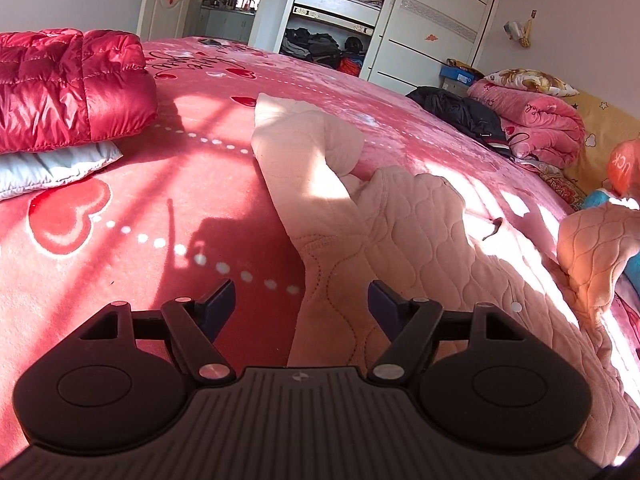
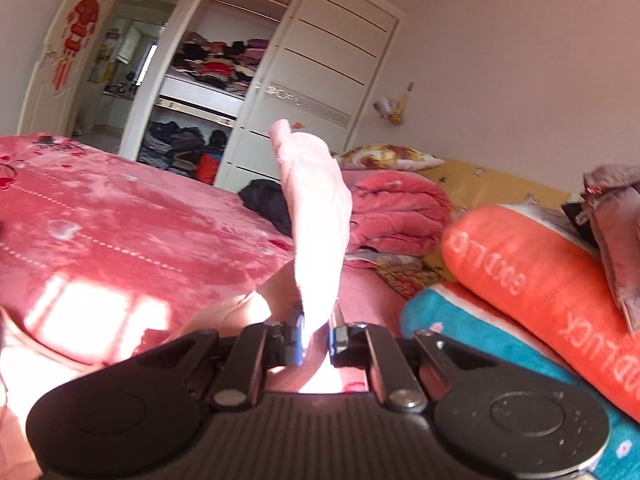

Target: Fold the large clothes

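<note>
Two grippers in frame. Left gripper: jaws spread wide, nothing between them, hovering over the pink quilted garment spread on the red bedspread. Right gripper: clamped on a fold of that garment (probably a sleeve), which stands up from the jaws. Beyond: folded red puffer jacket, open wardrobe.

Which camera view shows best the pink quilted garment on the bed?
The left wrist view: the pink quilted garment lies spread across the red bedspread. The right wrist view shows only a strip of it standing up from the shut jaws of the right gripper.
</note>
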`<state>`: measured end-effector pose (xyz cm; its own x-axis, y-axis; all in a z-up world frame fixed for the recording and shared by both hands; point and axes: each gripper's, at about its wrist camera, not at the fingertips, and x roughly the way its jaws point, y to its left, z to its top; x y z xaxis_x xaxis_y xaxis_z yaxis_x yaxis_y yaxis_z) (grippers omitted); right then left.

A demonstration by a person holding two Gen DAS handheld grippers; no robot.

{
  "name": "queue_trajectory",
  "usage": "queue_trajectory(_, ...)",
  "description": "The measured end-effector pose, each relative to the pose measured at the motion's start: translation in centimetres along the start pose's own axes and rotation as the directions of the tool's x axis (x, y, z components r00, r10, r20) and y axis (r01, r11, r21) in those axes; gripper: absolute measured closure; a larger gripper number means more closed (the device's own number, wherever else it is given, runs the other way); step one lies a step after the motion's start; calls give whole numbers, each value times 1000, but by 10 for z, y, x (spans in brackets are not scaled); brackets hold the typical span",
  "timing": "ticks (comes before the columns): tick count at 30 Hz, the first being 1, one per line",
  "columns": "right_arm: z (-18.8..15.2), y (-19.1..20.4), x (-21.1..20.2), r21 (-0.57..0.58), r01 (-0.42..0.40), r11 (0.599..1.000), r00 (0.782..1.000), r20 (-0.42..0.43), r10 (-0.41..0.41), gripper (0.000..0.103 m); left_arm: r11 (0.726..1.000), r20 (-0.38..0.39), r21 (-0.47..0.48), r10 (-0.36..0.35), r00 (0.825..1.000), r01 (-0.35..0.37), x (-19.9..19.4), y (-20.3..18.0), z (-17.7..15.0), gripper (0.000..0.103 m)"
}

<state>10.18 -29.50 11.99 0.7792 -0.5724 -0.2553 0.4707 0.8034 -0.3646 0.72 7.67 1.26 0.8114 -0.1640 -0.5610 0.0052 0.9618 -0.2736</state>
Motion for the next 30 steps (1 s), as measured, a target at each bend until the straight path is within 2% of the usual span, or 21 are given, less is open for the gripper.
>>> queue_trajectory(4,-43,-46,12,41,125,991,989,-81,-121,95,999,0,46,-2,1000,2,2,-4,-3,12)
queue_trajectory(9,-101,-79,32,32,228,973,957,-193,-218,95,994,-10,107,4,1000,-2,9,-10,-9,11)
queue_trajectory(14,-147,-98,41,33,268,963,926,-284,-248,95,989,-17,147,7,1000,-5,15,-12,-13,10)
queue_trajectory(19,-174,-93,31,27,263,964,917,-318,-241,94,989,-21,148,10,1000,-7,17,-11,-12,9)
queue_trajectory(22,-176,-91,25,75,271,960,916,-325,-233,86,989,-17,147,12,1000,-9,16,-12,-13,9)
queue_trajectory(24,-173,-93,17,143,274,951,919,-330,-215,68,990,-11,143,11,1000,-9,13,-13,-13,9)
queue_trajectory(26,-168,-95,7,206,286,936,923,-324,-210,60,991,0,135,8,1000,-8,9,-13,-12,9)
queue_trajectory(30,-150,-98,-25,358,272,893,945,-275,-178,47,993,34,121,-2,999,-2,-2,-14,-2,8)
